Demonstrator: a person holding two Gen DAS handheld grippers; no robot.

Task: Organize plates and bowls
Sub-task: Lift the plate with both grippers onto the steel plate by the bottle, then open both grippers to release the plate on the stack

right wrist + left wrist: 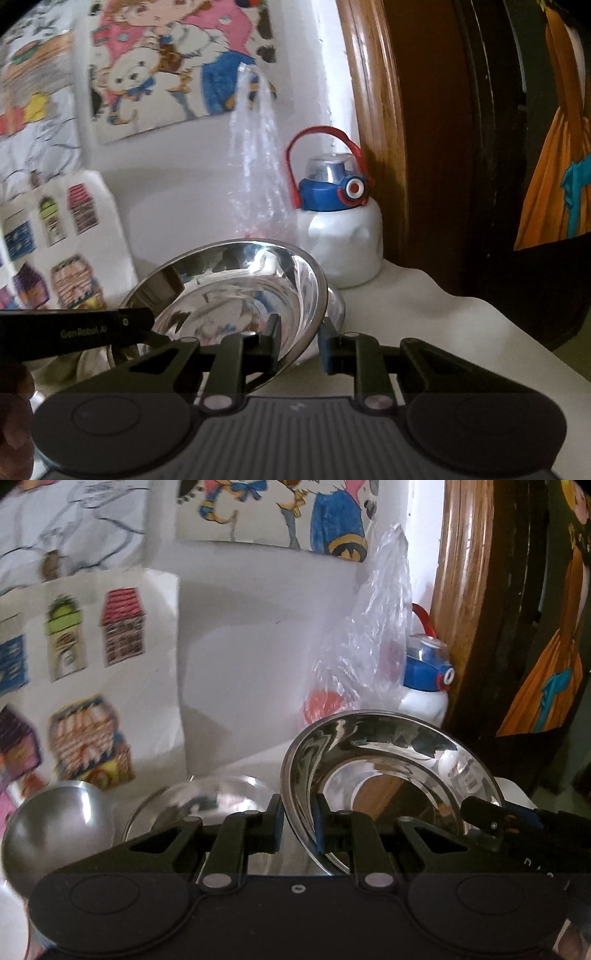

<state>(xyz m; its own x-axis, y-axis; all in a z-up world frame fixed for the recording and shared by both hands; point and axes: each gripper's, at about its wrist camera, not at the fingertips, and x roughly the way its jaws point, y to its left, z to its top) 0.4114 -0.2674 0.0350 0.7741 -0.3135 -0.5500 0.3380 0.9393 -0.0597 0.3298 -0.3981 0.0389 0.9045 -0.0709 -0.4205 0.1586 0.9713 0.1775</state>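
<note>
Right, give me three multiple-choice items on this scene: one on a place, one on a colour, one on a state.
1. The water bottle stands: A) inside a bowl B) beside the wooden door frame C) on the drawings.
2. The bottle's cap is: A) green B) yellow C) blue.
3. The front steel dish is: A) empty B) full of food C) lidded.
Answers: B, it sits next to the frame's foot; C, blue under a red handle; A, only reflections show inside.

"GenRobot.AI" is printed in pale letters on the black left gripper (149, 325), seen from the right wrist; no other wording can be read.
</note>
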